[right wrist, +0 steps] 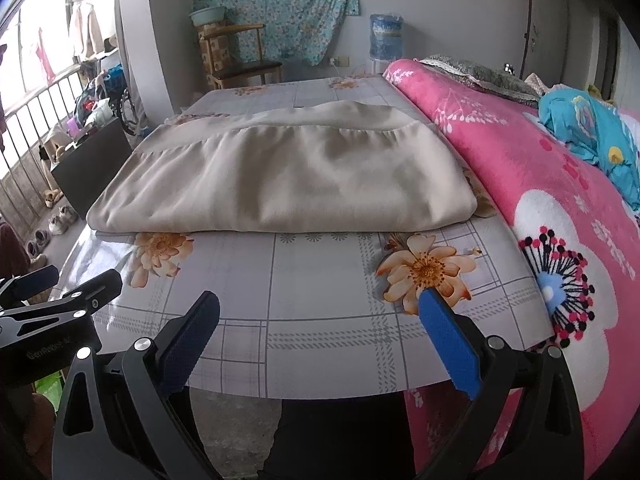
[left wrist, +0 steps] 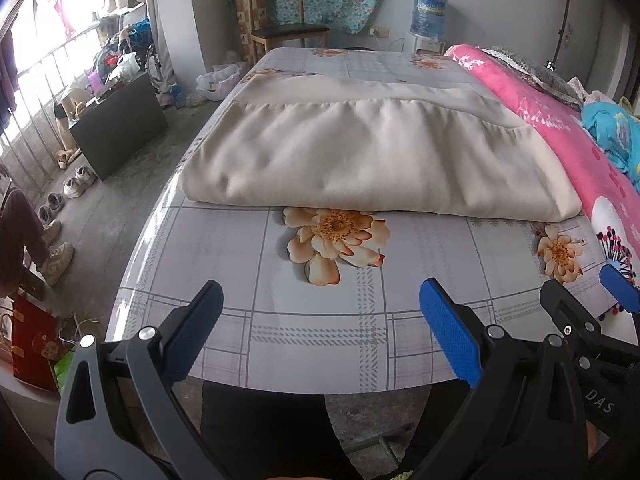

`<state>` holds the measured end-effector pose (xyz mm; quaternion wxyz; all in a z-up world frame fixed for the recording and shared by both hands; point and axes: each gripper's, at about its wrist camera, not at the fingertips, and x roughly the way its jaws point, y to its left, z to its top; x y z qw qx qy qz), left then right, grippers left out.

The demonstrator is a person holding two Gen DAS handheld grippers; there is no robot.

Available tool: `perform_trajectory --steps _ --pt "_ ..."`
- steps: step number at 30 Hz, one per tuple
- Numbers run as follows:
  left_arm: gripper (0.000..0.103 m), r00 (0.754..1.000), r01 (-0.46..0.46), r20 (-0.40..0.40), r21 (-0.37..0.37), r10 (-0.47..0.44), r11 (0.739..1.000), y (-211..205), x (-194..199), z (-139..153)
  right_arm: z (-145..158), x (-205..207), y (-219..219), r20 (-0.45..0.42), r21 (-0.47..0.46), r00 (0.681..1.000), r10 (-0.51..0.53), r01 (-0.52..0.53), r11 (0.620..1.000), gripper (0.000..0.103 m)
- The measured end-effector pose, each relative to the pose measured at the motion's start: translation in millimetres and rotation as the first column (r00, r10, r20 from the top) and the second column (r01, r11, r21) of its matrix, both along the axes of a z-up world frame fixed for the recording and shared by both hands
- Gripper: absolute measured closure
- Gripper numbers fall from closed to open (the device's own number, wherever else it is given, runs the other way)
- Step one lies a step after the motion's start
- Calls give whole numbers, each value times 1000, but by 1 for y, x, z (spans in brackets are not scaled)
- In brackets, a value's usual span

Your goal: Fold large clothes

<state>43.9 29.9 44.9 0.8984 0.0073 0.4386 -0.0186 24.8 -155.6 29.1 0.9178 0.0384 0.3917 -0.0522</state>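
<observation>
Nearest: left tool (left wrist: 320, 300), black frame with blue ribbed pads, jaws spread wide and empty, hovering over the near edge of the surface. Right tool (right wrist: 320, 312), same make, jaws likewise apart, holding nothing; both sit side by side.

Below: glossy grey plaid surface covering printed with orange flowers (left wrist: 312, 320); looks slick, so cloth may slide when dragged.

Middle: large beige folded fabric garment (left wrist: 360, 152), lying flat in several layers across the surface, well apart from both tools, rounded fold toward the viewer, gathered seam along the far side. Judged soft, limp, moderately bulky, not fragile; layers likely to slip over each other. Best hold: the two near corners of the fold, pinching all layers together.

Right: pink floral blanket (right wrist: 540, 184), touching the garment's edge.

Far: wooden chair (left wrist: 280, 28).
</observation>
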Motion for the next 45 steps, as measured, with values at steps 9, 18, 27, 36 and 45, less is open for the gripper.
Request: perform_trajectory --steps 9,18,27,36,45 --pt "8 1000 3 -6 -10 -3 1000 2 1 -1 3 0 2 2 -6 1000 8 -8 1000 6" --pt "8 1000 6 -9 -11 -6 1000 2 1 -1 4 -1 5 5 -12 1000 12 -12 1000 6" --pt "8 1000 6 -9 -11 -6 1000 2 1 -1 4 0 4 0 -12 1000 6 -6 1000 6" --pt "8 1000 6 -9 -11 -6 1000 2 0 -2 4 1 3 2 -13 1000 3 -3 1000 6" --pt "8 1000 6 -9 -10 -6 1000 2 0 -2 4 1 3 1 -12 1000 4 -4 1000 6"
